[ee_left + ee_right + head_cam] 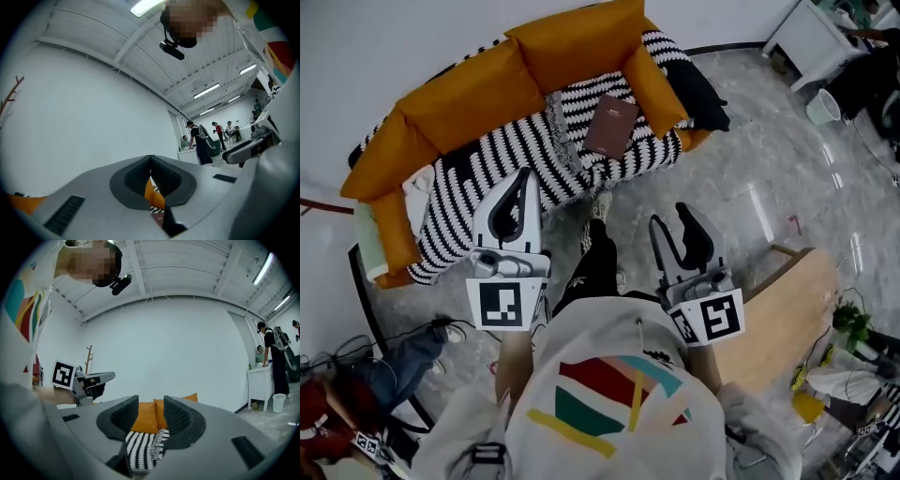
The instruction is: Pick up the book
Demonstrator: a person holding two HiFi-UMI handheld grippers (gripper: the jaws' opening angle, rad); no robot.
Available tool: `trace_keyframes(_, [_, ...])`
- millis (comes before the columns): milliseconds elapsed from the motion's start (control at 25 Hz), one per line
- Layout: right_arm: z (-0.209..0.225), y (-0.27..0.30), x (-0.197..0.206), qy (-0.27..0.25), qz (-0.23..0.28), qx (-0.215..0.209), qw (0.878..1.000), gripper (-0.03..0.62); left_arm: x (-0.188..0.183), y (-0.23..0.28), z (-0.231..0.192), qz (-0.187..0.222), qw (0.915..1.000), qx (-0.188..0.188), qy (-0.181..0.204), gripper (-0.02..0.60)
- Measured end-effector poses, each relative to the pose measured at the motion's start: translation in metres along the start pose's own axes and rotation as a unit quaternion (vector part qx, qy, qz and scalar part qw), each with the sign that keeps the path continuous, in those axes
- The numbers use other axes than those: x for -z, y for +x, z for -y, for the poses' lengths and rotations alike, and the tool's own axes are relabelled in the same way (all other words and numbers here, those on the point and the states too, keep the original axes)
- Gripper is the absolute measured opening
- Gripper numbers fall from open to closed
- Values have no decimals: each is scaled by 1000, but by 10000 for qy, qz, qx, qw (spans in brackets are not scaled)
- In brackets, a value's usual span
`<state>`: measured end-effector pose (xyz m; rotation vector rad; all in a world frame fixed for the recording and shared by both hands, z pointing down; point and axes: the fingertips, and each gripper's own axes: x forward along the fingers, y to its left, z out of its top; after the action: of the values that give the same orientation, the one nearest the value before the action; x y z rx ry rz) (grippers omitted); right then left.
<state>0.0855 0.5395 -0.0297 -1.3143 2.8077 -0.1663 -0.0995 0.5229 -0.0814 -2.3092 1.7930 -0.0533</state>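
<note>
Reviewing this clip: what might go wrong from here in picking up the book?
The dark brown book lies flat on the rumpled black-and-white striped blanket, so a jaw may pinch fabric with it. The left gripper is shut, the right gripper barely open; either probably needs widening first.

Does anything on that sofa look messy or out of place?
The striped throw is rumpled, bunched into a ridge near the seat's middle. The brown book lies on it at a slant to the back of the orange sofa. Nothing looks spilled or broken.
</note>
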Motion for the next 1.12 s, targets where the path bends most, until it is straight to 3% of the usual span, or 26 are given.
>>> trace_keyframes(240, [35,73,4,186,-84,-23,9998,175,30,80,-34,-32,9999,53,-147,6])
trace_keyframes(520, [116,181,-1,290,-342,253,9987,175,68,218,-71,-55,9980,517,-349,6])
trace_keyframes(760, [166,274,-35,118,-293,374,9988,175,76,326,-98,-168,9940,988,-428,6])
trace_keyframes(920, [194,305,-46,150,-160,454,9987,175,77,381,-108,-144,9931,1107,-364,6])
trace_keyframes(1120, [230,309,-22,710,-319,544,9955,175,89,423,-101,-322,9927,1136,-252,6])
